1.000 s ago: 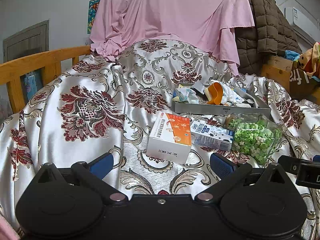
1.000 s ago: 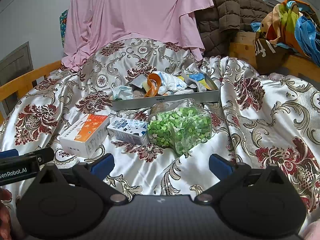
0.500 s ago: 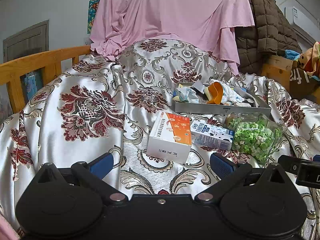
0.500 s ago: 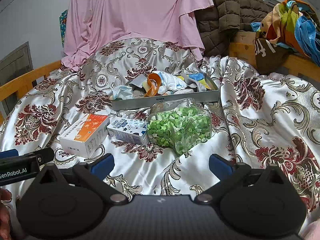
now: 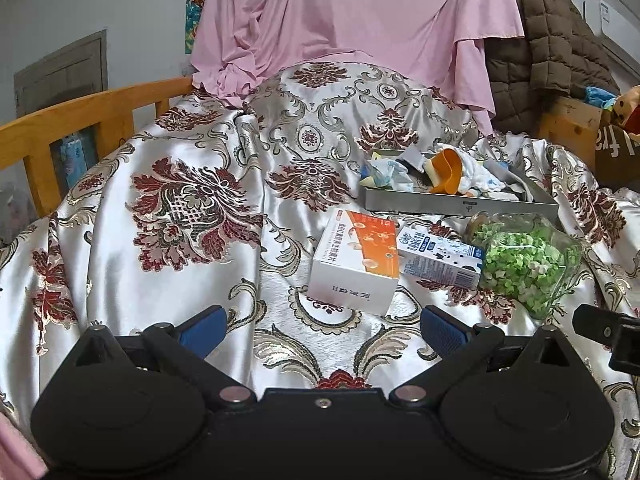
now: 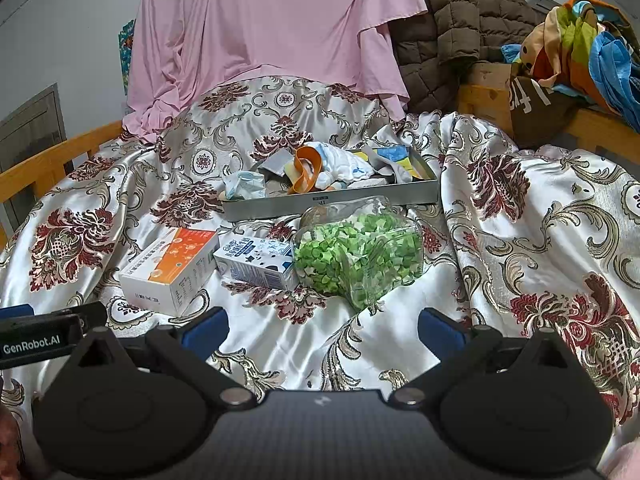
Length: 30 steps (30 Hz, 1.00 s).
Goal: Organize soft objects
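Blue pads tip both of your tools: the left hand-held gripper (image 5: 322, 330) and the right hand-held gripper (image 6: 322, 330) each hang with fingers spread wide and empty above the satin bedspread (image 6: 520, 240). At nine o'clock in the right view, the body of your left tool reads "GenRobot.AI". Just past the fingers, from ten to one o'clock, three things lie in a row, touching: a white-and-orange box (image 6: 170, 266) with Chinese print too small to read, a blue-and-white milk carton (image 6: 256, 262), and a clear jar (image 6: 360, 256) on its side, full of green paper bits. Behind them at twelve o'clock, the grey metal tray (image 6: 332, 200) holds the soft cloths (image 6: 336, 166), an orange strip among them. Farther back hang a pink sheet (image 6: 272, 20) and a brown quilted coat (image 6: 448, 12).
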Motion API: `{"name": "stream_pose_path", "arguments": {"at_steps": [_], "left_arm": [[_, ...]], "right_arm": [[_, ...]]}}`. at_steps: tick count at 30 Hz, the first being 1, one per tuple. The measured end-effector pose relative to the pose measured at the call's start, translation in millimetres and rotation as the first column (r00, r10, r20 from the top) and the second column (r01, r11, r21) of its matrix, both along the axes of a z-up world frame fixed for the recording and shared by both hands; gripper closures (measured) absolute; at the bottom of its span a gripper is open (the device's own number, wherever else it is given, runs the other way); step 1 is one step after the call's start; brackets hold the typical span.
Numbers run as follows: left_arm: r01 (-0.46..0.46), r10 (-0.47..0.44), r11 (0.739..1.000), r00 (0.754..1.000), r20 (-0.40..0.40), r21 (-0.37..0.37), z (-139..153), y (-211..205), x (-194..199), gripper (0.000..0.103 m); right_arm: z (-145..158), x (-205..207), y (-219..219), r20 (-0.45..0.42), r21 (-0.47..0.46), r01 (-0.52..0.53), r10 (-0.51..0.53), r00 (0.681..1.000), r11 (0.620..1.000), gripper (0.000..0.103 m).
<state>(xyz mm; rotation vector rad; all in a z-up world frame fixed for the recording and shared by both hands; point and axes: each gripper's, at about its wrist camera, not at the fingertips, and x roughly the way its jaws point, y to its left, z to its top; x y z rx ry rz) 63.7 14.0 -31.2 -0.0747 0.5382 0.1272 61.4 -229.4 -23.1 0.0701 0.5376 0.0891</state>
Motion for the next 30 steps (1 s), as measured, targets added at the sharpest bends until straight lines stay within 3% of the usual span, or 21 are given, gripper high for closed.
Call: {"name": "stream_pose_path", "arguments": {"at_steps": [30], "left_arm": [[0.028, -0.029, 1.0, 0.999, 0.023, 0.01, 4.0, -5.2, -2.3, 0.001]], "right_arm": [[-0.6, -0.1, -0.2, -0.001, 0.0, 0.0, 0.0, 1.0, 1.0, 0.0]]}}
